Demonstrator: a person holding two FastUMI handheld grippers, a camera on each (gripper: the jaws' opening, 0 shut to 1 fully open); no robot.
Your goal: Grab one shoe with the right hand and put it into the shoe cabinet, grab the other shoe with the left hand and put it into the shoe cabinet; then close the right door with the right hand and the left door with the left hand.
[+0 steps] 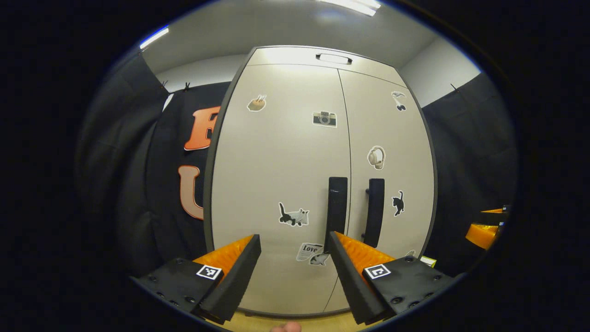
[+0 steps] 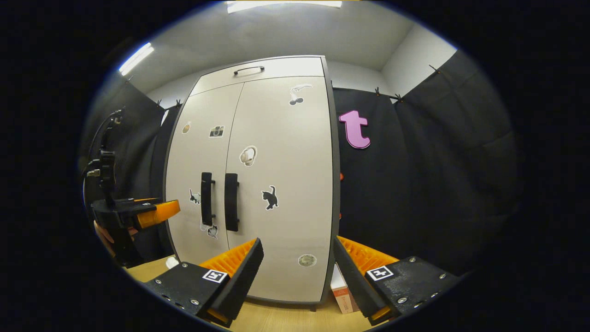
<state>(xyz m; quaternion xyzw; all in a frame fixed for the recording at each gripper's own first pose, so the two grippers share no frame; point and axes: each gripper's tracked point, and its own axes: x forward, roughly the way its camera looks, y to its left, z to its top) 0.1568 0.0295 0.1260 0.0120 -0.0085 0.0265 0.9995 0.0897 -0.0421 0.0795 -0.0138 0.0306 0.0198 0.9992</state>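
Note:
The pale shoe cabinet [image 1: 295,55] stands upright straight ahead, with its left door [image 1: 276,175] and right door [image 1: 392,138] both flush and two dark vertical handles [image 1: 337,207] side by side at the middle seam. My left gripper [image 1: 295,276] is open and empty, a short way in front of the left door. In the right gripper view the same cabinet [image 2: 258,69] has both doors closed. My right gripper [image 2: 297,276] is open with nothing between its fingers, facing the right door [image 2: 286,152]. The left gripper [image 2: 154,213] hovers off the cabinet's left side.
Black cloth walls enclose the cabinet on both sides. A small carton [image 2: 343,290] stands on the wooden floor [image 2: 276,318] at the cabinet's right foot. A small white thing [image 2: 171,263] lies by the left foot. The right gripper [image 1: 481,233] shows at the far right edge.

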